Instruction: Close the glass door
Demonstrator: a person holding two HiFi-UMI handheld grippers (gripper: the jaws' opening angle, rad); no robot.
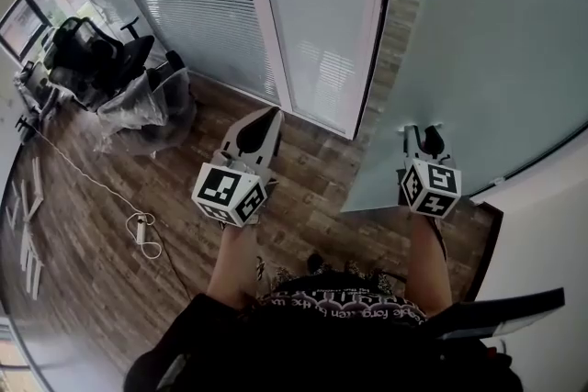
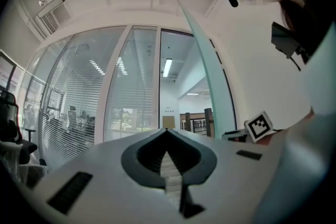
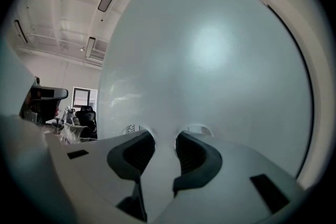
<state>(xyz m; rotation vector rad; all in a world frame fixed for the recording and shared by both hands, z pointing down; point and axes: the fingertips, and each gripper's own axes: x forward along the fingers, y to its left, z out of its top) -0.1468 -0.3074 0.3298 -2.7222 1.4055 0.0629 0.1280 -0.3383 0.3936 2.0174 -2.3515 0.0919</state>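
Both claws reach forward, level above the wood floor (image 1: 303,188). My left claw (image 1: 272,112) (image 2: 168,131) is closed tight with its pads meeting on nothing, and it points toward the white door frame (image 1: 276,14). My right claw (image 1: 423,131) (image 3: 165,136) stands open and grips nothing — its tips are at the face of the frosted glass door (image 1: 478,41) (image 3: 210,50), which stands ajar right of the doorway.
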